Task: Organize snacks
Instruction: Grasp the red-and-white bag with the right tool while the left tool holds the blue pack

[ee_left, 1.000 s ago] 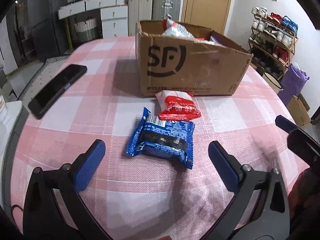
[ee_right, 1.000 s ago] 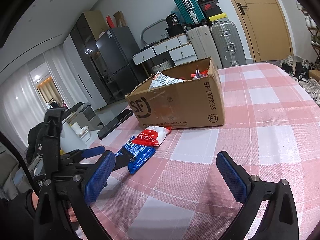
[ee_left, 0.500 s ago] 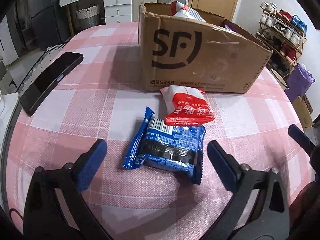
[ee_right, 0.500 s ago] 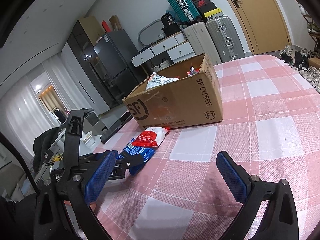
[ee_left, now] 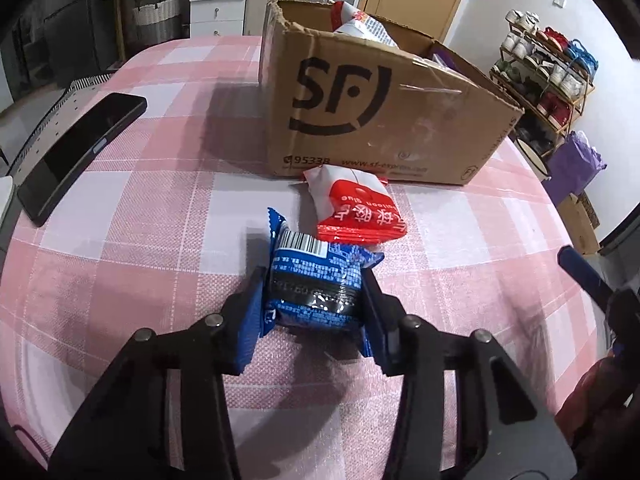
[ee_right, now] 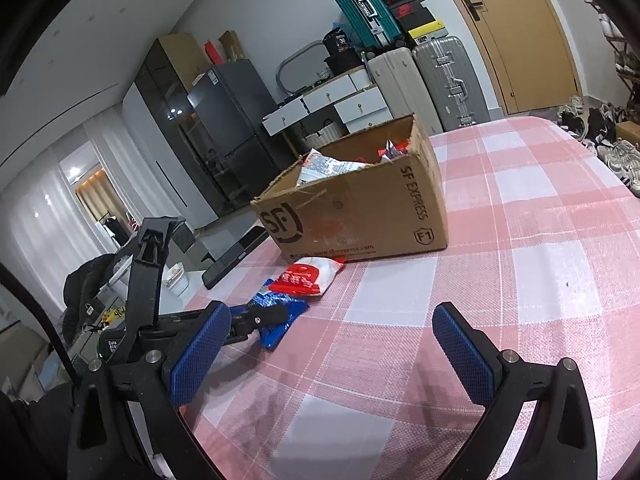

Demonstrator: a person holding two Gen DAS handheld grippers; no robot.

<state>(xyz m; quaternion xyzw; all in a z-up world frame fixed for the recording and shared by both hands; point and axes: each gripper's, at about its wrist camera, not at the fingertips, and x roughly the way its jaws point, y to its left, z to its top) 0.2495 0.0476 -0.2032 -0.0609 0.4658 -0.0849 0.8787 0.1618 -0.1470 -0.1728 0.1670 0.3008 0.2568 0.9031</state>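
My left gripper is shut on a blue snack packet that lies on the pink checked tablecloth. A red and white snack packet lies just beyond it, against the front of the open SF cardboard box, which holds several snacks. In the right wrist view the blue packet sits between the left gripper's fingers, with the red packet and the box behind. My right gripper is open and empty above the cloth, right of the left one.
A black phone lies at the table's left edge. The table edge curves close on the right, with a shoe rack and a purple bag beyond. Suitcases and drawers stand behind the box.
My left gripper moved forward over the blue packet and closed its fingers on it. The right gripper stayed open and shifted only slightly.
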